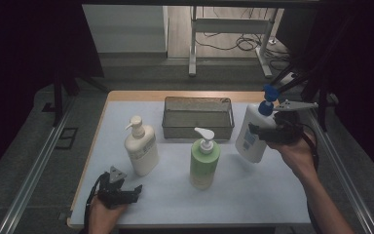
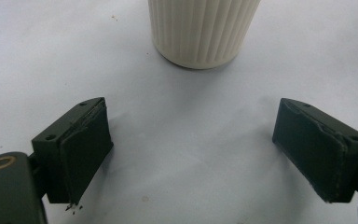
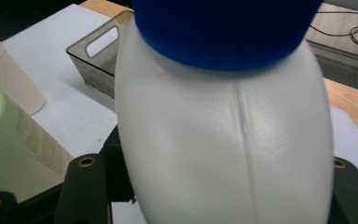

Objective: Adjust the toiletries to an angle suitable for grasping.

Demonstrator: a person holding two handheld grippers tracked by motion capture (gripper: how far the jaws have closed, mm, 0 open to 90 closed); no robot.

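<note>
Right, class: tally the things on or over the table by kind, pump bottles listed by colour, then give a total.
White pump bottle with blue pump, held in the right gripper: 1
Cream pump bottle: 1
Green pump bottle: 1
Grey basket: 1
Total: 4
</note>
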